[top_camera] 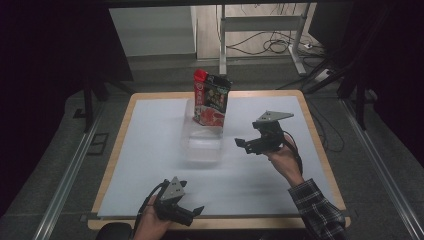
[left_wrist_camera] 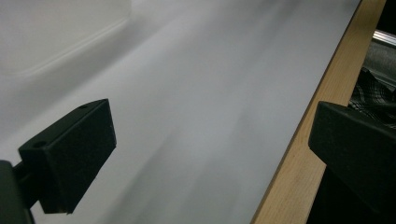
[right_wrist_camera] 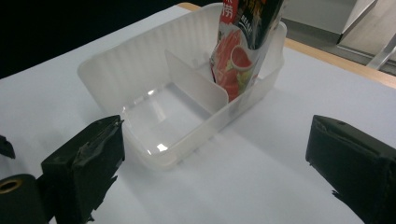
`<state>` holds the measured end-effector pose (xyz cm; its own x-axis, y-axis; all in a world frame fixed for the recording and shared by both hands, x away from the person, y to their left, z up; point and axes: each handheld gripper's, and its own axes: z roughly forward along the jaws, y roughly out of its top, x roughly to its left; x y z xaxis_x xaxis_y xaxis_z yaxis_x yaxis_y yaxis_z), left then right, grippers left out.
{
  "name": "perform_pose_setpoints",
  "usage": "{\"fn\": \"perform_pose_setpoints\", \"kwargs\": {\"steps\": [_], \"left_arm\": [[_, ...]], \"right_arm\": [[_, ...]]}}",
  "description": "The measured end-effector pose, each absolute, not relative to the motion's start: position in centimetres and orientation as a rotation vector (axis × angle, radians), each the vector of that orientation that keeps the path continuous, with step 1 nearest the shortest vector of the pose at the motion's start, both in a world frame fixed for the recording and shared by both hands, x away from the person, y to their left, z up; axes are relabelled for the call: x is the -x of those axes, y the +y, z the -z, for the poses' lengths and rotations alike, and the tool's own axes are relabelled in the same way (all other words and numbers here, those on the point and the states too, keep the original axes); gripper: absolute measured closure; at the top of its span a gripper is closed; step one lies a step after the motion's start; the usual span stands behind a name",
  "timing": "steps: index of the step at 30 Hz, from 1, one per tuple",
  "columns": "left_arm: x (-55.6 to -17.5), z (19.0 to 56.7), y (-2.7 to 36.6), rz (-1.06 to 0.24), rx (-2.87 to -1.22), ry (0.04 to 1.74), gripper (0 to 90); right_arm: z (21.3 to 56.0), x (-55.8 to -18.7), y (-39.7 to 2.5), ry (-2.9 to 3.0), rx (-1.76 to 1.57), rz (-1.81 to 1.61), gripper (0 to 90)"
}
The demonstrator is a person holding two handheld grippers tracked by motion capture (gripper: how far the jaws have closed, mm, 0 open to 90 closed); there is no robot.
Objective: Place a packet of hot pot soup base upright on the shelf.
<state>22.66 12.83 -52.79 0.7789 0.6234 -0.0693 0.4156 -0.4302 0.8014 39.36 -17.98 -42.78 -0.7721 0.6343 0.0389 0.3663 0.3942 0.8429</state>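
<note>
Pouch stands in the far compartment of the bin; both claws empty and clear of it.

The clear plastic bin [top_camera: 202, 136] sits on the white counter [top_camera: 150, 150] toward its far side, split by a divider [right_wrist_camera: 196, 88] into two compartments. The red-and-black pouch [top_camera: 211, 97] stands upright in the compartment farther from the person, leaning on the bin's far wall, which appears to be what keeps it erect; the nearer compartment is bare. The right claw [top_camera: 246, 144] hovers just beside the bin on its right, jaws spread wide and aimed at it, gripping nothing, which reads as lined up on the bin. The left claw [top_camera: 192, 212] rests well short of the bin at the counter's near edge, jaws likewise parted and empty, judged to be idle.
</note>
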Motion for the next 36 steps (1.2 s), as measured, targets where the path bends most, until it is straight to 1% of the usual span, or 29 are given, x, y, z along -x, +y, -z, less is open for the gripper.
{"fn": "perform_pose_setpoints", "kwargs": {"steps": [13, 25, 36], "left_arm": [[-22.6, 52.8, 12.8, -0.304, -2.091, 0.767, 0.8], [-22.6, 52.7, 12.9, -0.337, -2.085, 0.784, 1.4], [-22.6, 52.5, 13.2, -0.325, -2.045, 0.804, 1.2]], "right_arm": [[43.6, -37.1, -19.1, 2.395, -0.862, -1.265, 4.6], [44.2, -35.6, -19.8, 2.426, -0.863, -1.236, 3.8], [44.6, -33.9, -20.9, 2.416, -0.862, -1.195, 2.8]]}}
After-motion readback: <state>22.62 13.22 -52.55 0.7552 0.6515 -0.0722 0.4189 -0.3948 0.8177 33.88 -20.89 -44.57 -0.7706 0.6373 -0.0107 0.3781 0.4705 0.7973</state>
